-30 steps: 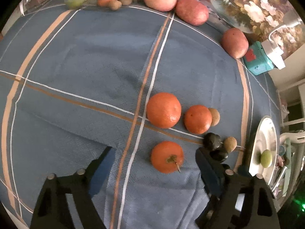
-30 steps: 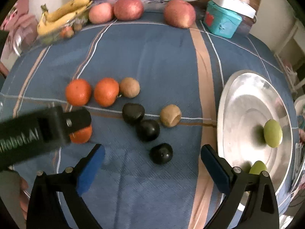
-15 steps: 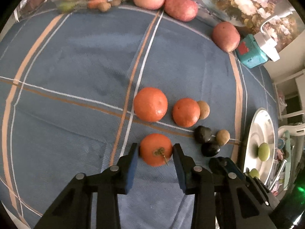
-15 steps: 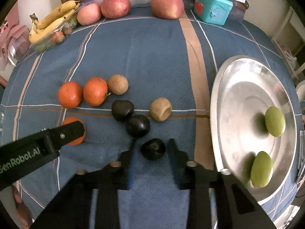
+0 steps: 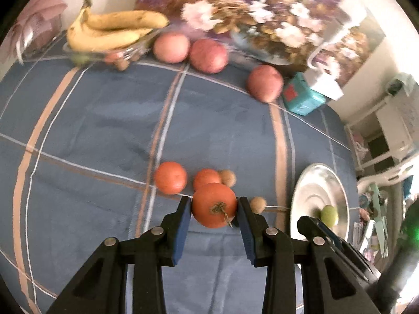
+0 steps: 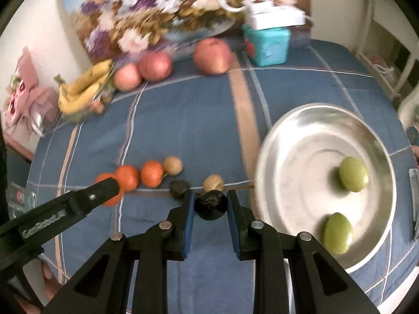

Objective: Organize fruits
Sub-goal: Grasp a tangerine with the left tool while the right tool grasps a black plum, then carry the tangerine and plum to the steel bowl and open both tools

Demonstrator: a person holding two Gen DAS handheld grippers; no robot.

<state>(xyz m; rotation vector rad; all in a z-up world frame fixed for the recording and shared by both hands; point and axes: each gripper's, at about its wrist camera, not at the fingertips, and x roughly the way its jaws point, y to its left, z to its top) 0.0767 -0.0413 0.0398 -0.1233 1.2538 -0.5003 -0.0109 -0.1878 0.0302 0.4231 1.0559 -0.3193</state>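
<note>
So we've got the left gripper (image 5: 214, 206) pinching an orange (image 5: 214, 205) and the right gripper (image 6: 210, 204) pinching a dark fruit (image 6: 210, 205), both lifted off the bedspread (image 6: 183, 120), metal plate (image 6: 301, 141) rightward, nearer our right hand.

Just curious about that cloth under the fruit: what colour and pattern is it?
The cloth is blue, crossed by tan and white stripes in a wide check. It shows best in the right wrist view.
</note>
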